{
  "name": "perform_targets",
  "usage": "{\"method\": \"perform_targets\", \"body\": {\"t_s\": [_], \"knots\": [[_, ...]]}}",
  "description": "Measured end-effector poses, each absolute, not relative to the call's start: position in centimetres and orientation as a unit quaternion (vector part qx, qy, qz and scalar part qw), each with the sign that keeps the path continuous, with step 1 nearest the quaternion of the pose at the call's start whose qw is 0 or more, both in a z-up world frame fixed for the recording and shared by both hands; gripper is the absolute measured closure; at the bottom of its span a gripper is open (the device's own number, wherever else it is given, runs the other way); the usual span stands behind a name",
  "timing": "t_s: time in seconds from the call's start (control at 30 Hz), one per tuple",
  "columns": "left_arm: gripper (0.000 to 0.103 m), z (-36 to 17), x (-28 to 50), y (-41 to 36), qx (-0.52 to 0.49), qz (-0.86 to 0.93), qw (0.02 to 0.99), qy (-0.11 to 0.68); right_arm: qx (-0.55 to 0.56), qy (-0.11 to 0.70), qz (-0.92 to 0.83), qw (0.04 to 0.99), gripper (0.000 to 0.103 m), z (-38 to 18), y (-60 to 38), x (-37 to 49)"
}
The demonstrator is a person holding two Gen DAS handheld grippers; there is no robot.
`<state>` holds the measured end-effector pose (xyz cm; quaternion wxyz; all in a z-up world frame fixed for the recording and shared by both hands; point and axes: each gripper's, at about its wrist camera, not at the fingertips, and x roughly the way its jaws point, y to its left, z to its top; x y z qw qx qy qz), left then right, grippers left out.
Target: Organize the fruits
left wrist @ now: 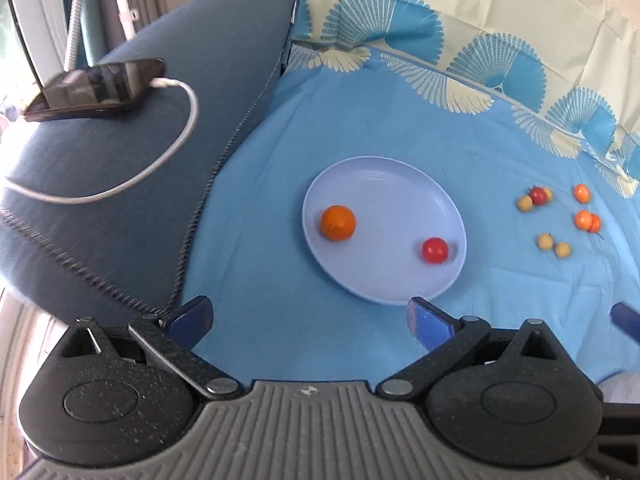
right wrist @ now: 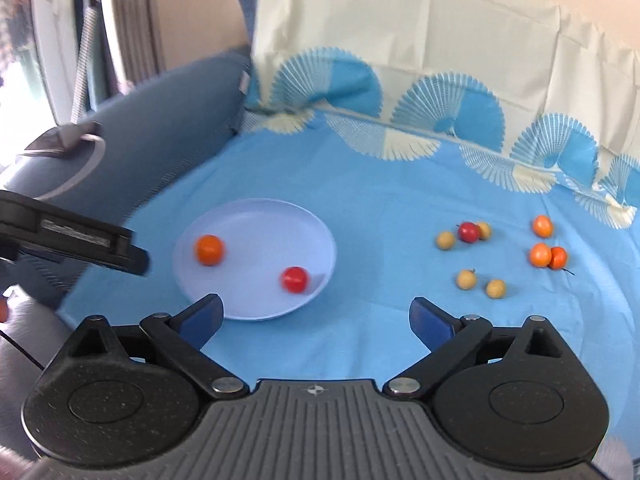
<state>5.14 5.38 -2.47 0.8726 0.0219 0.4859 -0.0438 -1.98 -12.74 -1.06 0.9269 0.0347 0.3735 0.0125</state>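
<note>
Both wrist views look forward-down over blue cloth [left wrist: 280, 200]; left sits further left; both share plate [left wrist: 400, 280], loose fruits [right wrist: 496, 289].

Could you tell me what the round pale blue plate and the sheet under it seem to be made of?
The round pale blue plate looks like smooth, matte plastic: uniform colour, soft sheen. The blue sheet looks like woven cotton-type fabric, given its creases and printed fan border.

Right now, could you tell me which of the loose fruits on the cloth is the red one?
It is the red fruit at the far left of the loose group, flanked by two yellowish fruits; every other loose fruit is orange or yellowish.
</note>
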Motion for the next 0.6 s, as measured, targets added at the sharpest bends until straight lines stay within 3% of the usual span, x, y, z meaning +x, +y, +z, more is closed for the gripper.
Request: {"method": "perform_targets", "body": {"t_s": [0.37,0.6], "knots": [[0.000,2.4,-1.2,5.2,0.018,-0.050,0.904,0.425,0.026,0.275,0.010,0.961,0.001,3.9,-11.8,-8.9],[0.000,3.9,-3.9,5.6,0.022,-0.050,0.912,0.407,0.030,0.261,-0.006,0.965,0.001,5.1,-11.2,-11.5]]}}
